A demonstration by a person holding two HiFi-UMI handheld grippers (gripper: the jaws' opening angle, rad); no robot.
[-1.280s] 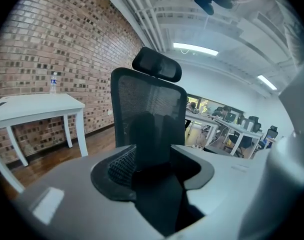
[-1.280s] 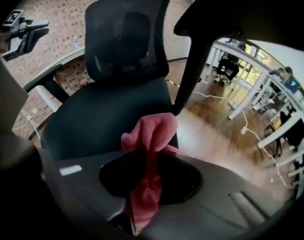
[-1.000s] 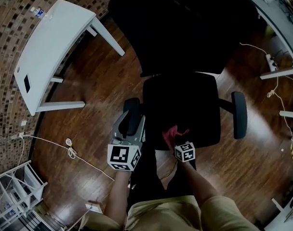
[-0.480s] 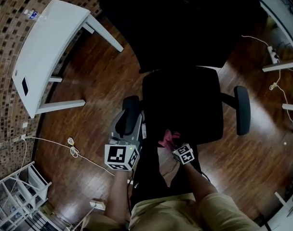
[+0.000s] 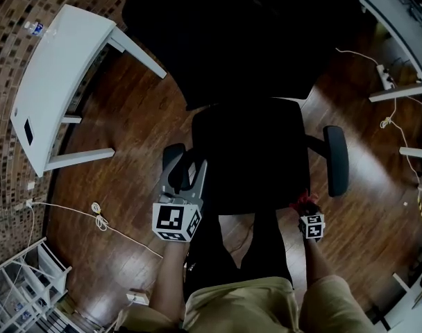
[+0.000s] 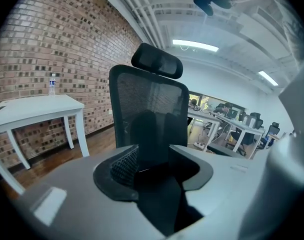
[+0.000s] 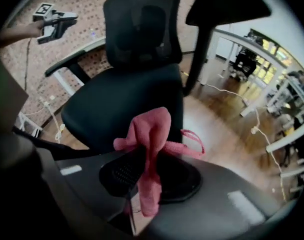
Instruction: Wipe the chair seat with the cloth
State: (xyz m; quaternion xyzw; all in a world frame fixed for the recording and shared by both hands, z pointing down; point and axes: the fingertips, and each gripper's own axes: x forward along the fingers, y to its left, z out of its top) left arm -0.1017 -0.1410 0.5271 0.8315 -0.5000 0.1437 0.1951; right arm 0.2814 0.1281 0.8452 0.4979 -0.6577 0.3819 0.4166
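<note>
The black office chair seat (image 5: 249, 155) sits in the middle of the head view, its tall mesh backrest (image 5: 225, 40) beyond it. My left gripper (image 5: 185, 184) lies over the chair's left armrest (image 5: 173, 159); in the left gripper view the dark armrest (image 6: 157, 194) fills the gap between the jaws of the left gripper (image 6: 154, 166). My right gripper (image 5: 309, 212) hangs just off the seat's front right corner, shut on a pink cloth (image 5: 305, 201). In the right gripper view the bunched cloth (image 7: 149, 129) sticks up from the right gripper (image 7: 149, 159), with the seat (image 7: 122, 109) ahead and to the left.
The right armrest (image 5: 336, 159) stands close to my right gripper. A white table (image 5: 58, 82) with a water bottle (image 6: 52, 84) stands at the left by the brick wall. Cables (image 5: 100, 214) lie on the wooden floor. A desk (image 5: 398, 12) and a power strip (image 5: 388, 82) are at the right.
My right gripper has carried the pink cloth rightward, from the seat's front middle to off its front right corner. My left gripper has stayed at the left armrest.
</note>
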